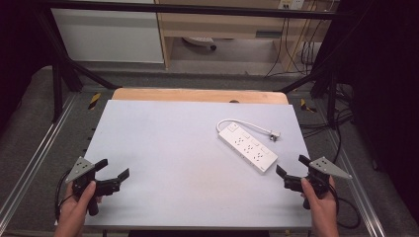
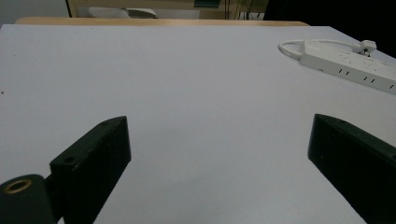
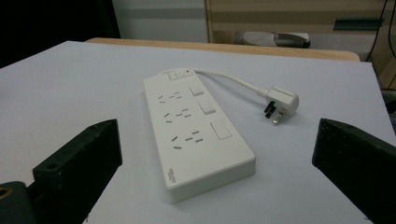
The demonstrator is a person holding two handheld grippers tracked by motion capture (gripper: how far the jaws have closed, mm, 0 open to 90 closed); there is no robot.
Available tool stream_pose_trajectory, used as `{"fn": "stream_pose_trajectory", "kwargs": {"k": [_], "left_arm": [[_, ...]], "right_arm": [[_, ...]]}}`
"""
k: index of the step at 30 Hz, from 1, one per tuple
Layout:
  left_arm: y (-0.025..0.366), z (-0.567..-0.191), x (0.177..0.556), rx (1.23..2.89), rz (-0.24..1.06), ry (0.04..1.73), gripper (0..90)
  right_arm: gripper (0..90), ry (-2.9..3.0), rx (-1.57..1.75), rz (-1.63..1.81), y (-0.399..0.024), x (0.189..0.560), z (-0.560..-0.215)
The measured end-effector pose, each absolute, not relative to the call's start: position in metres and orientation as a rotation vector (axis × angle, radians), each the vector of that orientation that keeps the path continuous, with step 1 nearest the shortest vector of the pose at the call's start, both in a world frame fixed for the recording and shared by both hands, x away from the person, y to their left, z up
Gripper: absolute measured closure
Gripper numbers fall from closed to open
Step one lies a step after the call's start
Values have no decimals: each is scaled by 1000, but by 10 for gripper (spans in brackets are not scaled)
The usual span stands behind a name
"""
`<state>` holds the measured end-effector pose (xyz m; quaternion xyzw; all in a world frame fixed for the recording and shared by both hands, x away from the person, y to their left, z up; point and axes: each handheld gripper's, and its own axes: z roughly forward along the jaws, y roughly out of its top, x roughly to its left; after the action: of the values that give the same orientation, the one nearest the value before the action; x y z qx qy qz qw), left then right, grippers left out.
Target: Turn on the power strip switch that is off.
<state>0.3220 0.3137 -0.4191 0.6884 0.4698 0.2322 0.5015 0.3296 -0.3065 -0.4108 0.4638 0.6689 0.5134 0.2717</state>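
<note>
Lying flat in the right half of the high view, a white power strip (image 1: pixel 248 147) rests on the pale table (image 1: pixel 163 158), its short cord curling to a plug (image 1: pixel 274 134) beside it. The right gripper (image 1: pixel 292 173), lower right, sits just near the strip's end, jaws spread and empty. The left gripper (image 1: pixel 114 169), lower left, is well apart, jaws likewise spread.

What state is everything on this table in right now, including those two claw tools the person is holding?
Power strip: lying flat on the table, sockets up, nothing plugged into it.
Plug: unplugged, resting on the table beside the strip, cord curving back to it.
Left gripper: open, holding nothing, near the table's front left.
Right gripper: open, holding nothing, just short of the strip.
</note>
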Motion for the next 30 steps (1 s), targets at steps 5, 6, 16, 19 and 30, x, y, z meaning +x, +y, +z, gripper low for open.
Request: {"fn": "stream_pose_trajectory", "kwargs": {"k": [5, 6, 16, 19, 30], "left_arm": [[314, -419, 322, 1668, 563, 1136, 60], [314, -420, 322, 1669, 563, 1138, 60], [313, -420, 322, 1676, 567, 1137, 60], [313, -420, 322, 1677, 567, 1136, 60], [313, -420, 322, 1677, 567, 1134, 60]], "right_arm": [[27, 1759, 1224, 1400, -303, 331, -402], [27, 1763, 1216, 1398, -302, 332, -401], [35, 1744, 1213, 1387, -300, 344, -391], [33, 1756, 1217, 1376, -300, 348, -388], [22, 1772, 1226, 1390, -301, 366, -382]]}}
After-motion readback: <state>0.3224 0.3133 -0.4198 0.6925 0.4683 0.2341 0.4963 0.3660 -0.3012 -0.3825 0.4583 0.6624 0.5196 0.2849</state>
